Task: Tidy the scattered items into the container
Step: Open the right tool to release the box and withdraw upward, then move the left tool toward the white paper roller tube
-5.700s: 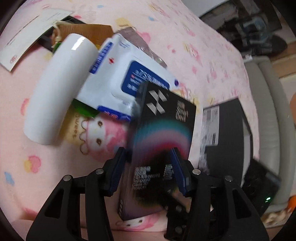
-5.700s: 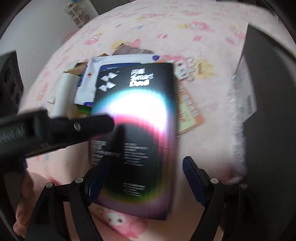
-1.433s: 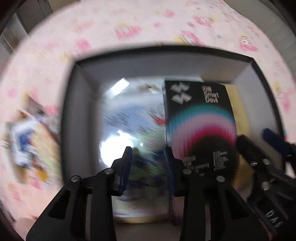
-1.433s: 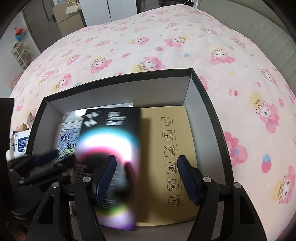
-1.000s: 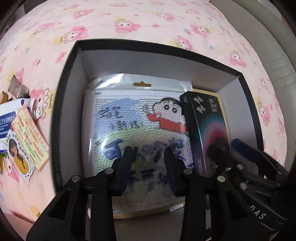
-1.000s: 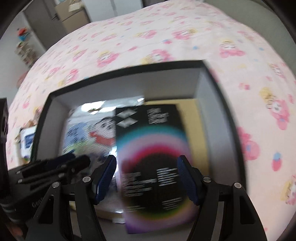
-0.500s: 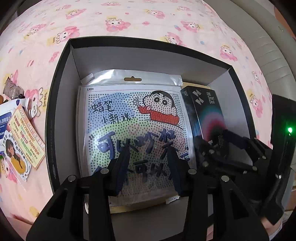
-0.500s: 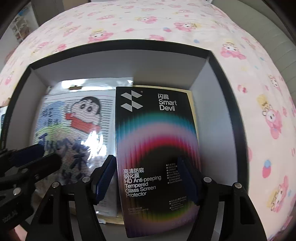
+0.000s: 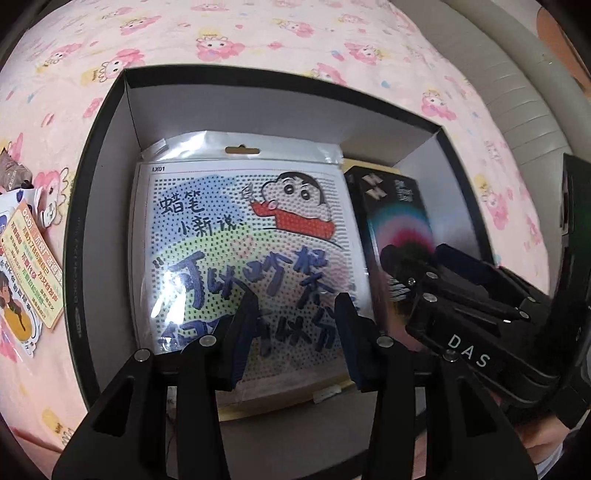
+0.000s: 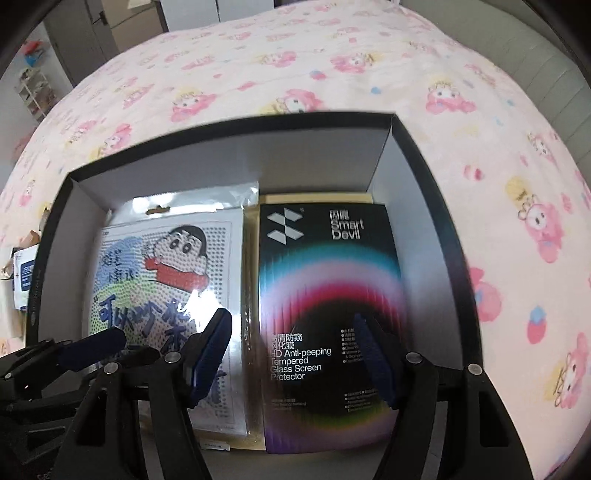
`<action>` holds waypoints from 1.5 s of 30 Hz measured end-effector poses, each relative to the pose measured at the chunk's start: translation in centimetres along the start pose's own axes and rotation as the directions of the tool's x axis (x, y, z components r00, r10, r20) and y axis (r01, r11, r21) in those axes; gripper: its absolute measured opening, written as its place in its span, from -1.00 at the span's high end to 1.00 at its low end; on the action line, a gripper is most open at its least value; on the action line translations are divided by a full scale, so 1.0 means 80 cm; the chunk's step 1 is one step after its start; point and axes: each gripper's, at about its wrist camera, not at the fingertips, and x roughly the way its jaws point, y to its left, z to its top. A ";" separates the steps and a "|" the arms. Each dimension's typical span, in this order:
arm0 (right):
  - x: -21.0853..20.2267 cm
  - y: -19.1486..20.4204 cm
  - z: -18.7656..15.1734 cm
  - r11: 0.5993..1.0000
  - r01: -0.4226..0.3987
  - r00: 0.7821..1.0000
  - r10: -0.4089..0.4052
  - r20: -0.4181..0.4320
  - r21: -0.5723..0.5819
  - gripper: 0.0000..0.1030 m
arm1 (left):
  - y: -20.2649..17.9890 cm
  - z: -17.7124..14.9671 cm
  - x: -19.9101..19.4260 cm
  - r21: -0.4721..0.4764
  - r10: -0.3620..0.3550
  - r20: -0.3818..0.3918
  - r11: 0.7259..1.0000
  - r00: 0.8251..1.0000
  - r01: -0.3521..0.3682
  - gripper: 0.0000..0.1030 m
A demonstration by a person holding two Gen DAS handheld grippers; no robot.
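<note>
**Screen-protector box being set into the container; grip appears released.**
The right gripper [image 10: 291, 354] stands over the screen-protector box [image 10: 325, 295], jaws spread on either side of it, pads apparently clear of its edges; contact cannot be confirmed. The box lies along the right wall of the black container [image 10: 424, 155], just beside the cartoon bead-art pack [image 10: 166, 266], which fills the left part. Judgement: lift straight up so the pads do not snag the box or tilt it onto the pack. The left gripper [image 9: 295, 328] hangs over the pack, jaws parted and empty. The container rests on a bed with a pink cartoon-print cover [image 9: 258, 33]; past its left edge lie a sticker card [image 9: 33, 266] and other loose items, not yet tidied. Cabinets and shelving [image 10: 37, 92] stand beyond the bed.
</note>
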 end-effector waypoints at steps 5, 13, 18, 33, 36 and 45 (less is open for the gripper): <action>-0.037 0.005 -0.009 1.000 0.016 0.995 -0.016 0.097 0.000 -0.28 | -0.009 -0.013 -0.039 0.043 0.001 0.081 0.999 0.997 -0.004 0.15; -0.102 0.030 -0.026 0.995 -0.096 0.964 0.101 0.245 -0.033 -0.28 | -0.001 -0.056 -0.125 0.117 -0.013 0.209 0.993 0.978 -0.012 0.14; -0.145 0.063 -0.054 0.988 -0.153 0.943 0.157 0.292 -0.038 -0.28 | 0.009 -0.086 -0.176 0.150 -0.008 0.259 0.988 0.966 -0.032 0.13; -0.185 0.174 -0.094 0.977 -0.155 0.931 0.194 0.309 -0.147 -0.28 | 0.087 -0.140 -0.250 0.089 0.068 0.342 0.991 0.937 -0.104 0.13; -0.184 0.201 -0.096 0.973 -0.167 0.928 0.209 0.309 -0.158 -0.28 | 0.110 -0.147 -0.264 0.057 0.093 0.361 0.991 0.928 -0.122 0.13; -0.171 0.285 -0.099 0.948 -0.212 0.919 0.277 0.279 -0.239 -0.28 | 0.195 -0.166 -0.288 -0.067 0.142 0.379 0.990 0.914 -0.126 0.13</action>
